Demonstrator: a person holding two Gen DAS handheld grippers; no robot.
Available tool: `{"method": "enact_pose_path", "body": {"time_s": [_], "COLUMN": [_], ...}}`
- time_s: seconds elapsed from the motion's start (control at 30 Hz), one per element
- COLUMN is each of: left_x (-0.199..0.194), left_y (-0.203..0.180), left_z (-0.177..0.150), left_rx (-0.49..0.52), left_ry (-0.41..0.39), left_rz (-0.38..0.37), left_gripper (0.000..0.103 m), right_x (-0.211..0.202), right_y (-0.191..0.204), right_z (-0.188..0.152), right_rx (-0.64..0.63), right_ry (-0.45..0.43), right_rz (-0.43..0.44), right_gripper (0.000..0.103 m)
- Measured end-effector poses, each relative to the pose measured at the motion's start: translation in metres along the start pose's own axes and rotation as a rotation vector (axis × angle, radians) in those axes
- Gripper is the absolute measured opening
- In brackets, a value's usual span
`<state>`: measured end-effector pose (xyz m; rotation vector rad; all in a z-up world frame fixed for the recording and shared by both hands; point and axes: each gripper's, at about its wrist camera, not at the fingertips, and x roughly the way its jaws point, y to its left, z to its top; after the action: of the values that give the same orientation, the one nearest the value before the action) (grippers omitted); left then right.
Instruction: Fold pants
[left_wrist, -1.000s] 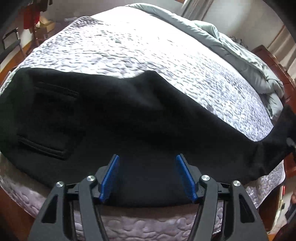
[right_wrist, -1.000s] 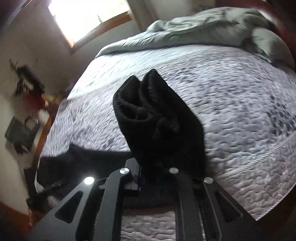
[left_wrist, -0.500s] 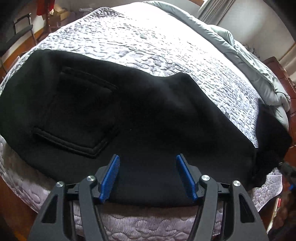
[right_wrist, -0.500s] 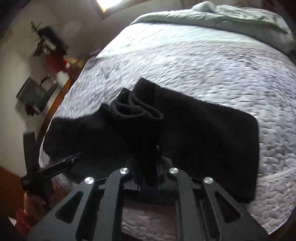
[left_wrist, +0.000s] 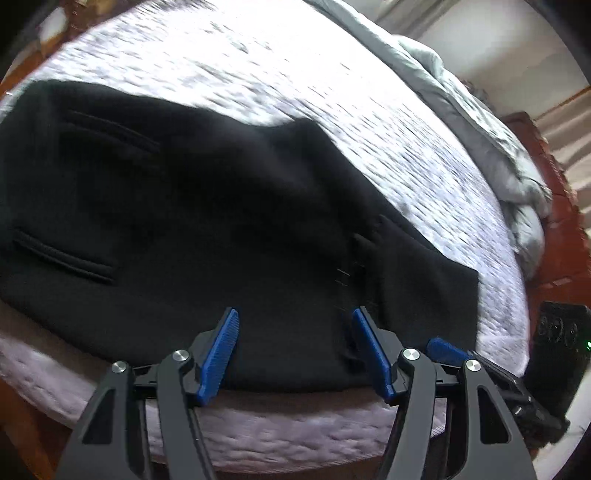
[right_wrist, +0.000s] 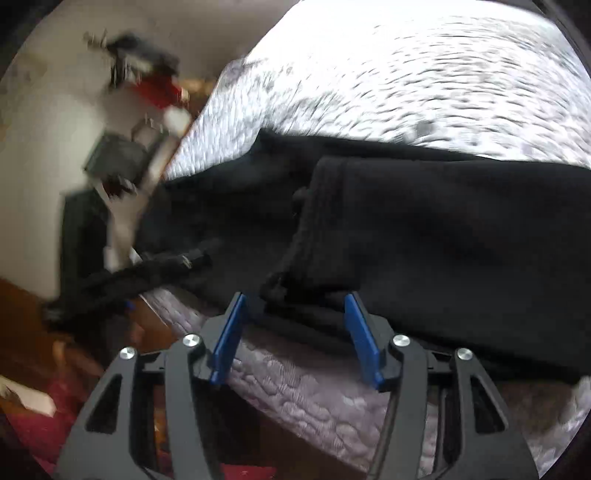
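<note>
Black pants (left_wrist: 207, 236) lie along the near edge of a bed, seat and back pockets at the left, the legs folded back over the middle with their cuffs (right_wrist: 314, 221) on top. My left gripper (left_wrist: 293, 332) is open and empty just above the pants' near edge. My right gripper (right_wrist: 293, 314) is open and empty, its fingers either side of the cuff end. It also shows in the left wrist view (left_wrist: 443, 349) at the lower right.
The bed has a pale quilted cover (left_wrist: 332, 92). A grey duvet (left_wrist: 480, 129) is bunched along the far right side. A dark speaker-like box (left_wrist: 554, 350) stands beside the bed at the right. Furniture and red items (right_wrist: 155, 85) stand by the wall.
My right gripper carried the leg cuffs leftward over the pants, laid them down and opened. My left gripper stayed open over the near edge.
</note>
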<state>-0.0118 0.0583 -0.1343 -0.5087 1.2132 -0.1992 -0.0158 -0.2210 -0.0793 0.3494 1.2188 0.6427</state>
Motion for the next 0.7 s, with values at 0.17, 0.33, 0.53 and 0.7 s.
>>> {"method": "enact_pose_path", "body": {"time_s": [0.17,0.33,0.53,0.7], "left_x": [0.033,0.052,0.051,0.023], "left_y": [-0.026,-0.052,-0.053,-0.04], "left_z": [0.002,0.003,0.002,0.0], "left_rx": [0.01,0.047,0.013,0.036], "left_ry": [0.081,0.098,0.067,-0.031], "left_rz": [-0.013,0.038,-0.018,0.011], "left_gripper": [0.071,0.075,0.016,0.014], "right_x": [-0.051,-0.073,-0.085,-0.097], "right_y": [-0.042,-0.067,-0.08,-0.087], "right_z": [-0.011,-0.022,-0.027,-0.027], "right_rx": [0.105,0.171,0.212,0.227], "right_ry": [-0.108,-0.153,-0.191,-0.214], "right_rz": [-0.096,-0.111,-0.117,-0.123], "right_gripper": [0.058,0.058,0.058,0.058]}}
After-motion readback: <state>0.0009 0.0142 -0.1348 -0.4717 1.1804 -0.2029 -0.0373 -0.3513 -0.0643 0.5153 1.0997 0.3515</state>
